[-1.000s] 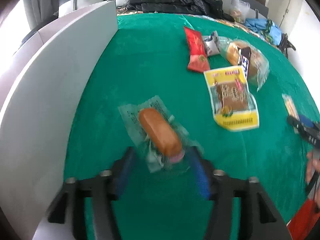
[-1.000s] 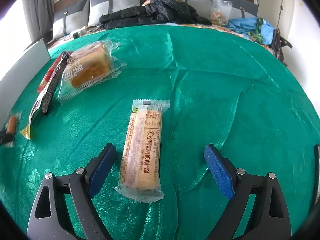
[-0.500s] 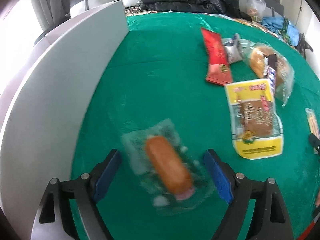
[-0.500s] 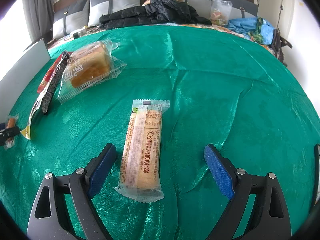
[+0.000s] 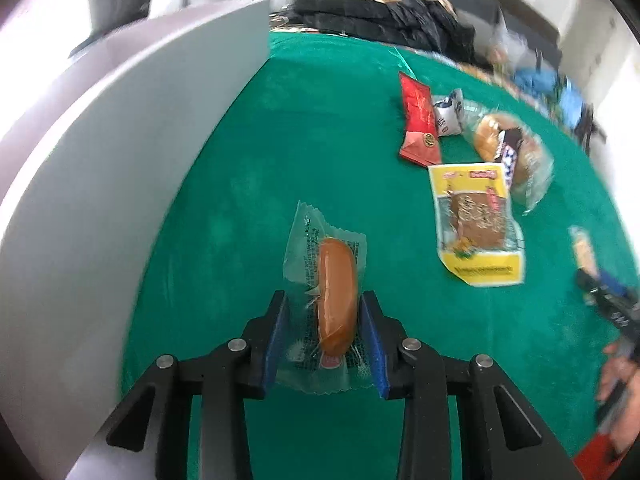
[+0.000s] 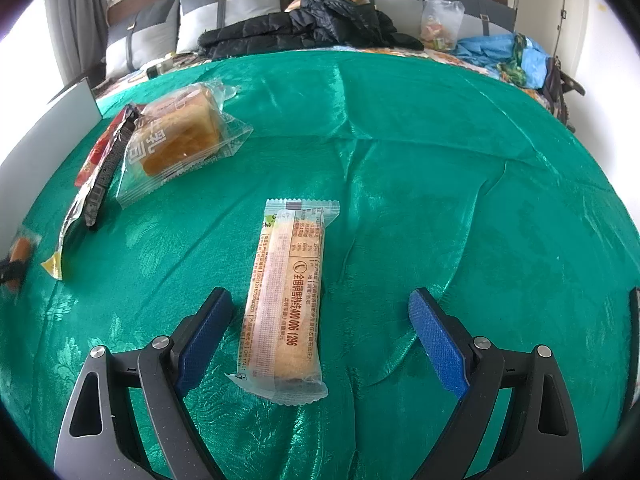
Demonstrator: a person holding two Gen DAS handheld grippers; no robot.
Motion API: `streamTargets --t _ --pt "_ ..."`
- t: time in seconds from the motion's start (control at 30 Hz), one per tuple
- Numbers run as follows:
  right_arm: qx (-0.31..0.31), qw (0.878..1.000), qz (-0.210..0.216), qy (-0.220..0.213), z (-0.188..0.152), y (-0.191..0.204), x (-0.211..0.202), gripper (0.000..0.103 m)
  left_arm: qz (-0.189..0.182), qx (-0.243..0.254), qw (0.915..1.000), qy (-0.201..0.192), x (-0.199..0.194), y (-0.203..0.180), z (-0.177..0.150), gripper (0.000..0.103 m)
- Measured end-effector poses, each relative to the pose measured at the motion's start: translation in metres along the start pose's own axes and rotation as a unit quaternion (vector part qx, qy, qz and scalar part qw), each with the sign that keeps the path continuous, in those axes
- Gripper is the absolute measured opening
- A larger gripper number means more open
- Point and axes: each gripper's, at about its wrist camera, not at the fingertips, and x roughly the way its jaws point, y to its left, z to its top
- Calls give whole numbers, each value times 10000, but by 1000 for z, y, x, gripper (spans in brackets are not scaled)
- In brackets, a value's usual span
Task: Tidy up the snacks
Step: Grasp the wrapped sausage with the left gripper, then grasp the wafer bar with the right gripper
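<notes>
My left gripper (image 5: 325, 312) is shut on a clear-wrapped sausage bun (image 5: 337, 296), which stands on edge between the blue pads above the green cloth (image 5: 280, 160). My right gripper (image 6: 320, 320) is open, its fingers either side of a long wrapped biscuit bar (image 6: 286, 296) lying flat on the cloth. That bar shows small at the right of the left wrist view (image 5: 582, 250). Other snacks lie on the cloth: a yellow packet (image 5: 476, 220), a red packet (image 5: 418, 120), a wrapped bun (image 5: 516, 152) and a small white packet (image 5: 448, 114).
A grey box wall (image 5: 100, 184) runs along the left side of the cloth. In the right wrist view a wrapped cake (image 6: 180, 140) and a dark packet (image 6: 100, 168) lie at the left. A black jacket (image 6: 312, 28) and pillows lie behind.
My left gripper opened around the sausage bun, then closed on it; the bun now stands straight between the pads. The right gripper has not moved.
</notes>
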Motion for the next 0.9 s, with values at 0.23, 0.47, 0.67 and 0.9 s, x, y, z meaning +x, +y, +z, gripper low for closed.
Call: streamTargets --t 0.23,0.47,0.67,0.9 --pt "671 9915 1099 -197 -1 -31 -8 93 -131 186 9994 -275 -20 -7 -36 35" --pt "398 9916 975 745 39 -10 -9 90 -327 134 9987 -377 -19 -2 -35 35" --pt "-75 9901 279 1371 42 28 15 31 -460 113 9981 -405 -26 1 -43 35" --pt "462 9894 887 1052 28 22 -40 31 -1005 -50 9936 -507 -42 -5 -39 35"
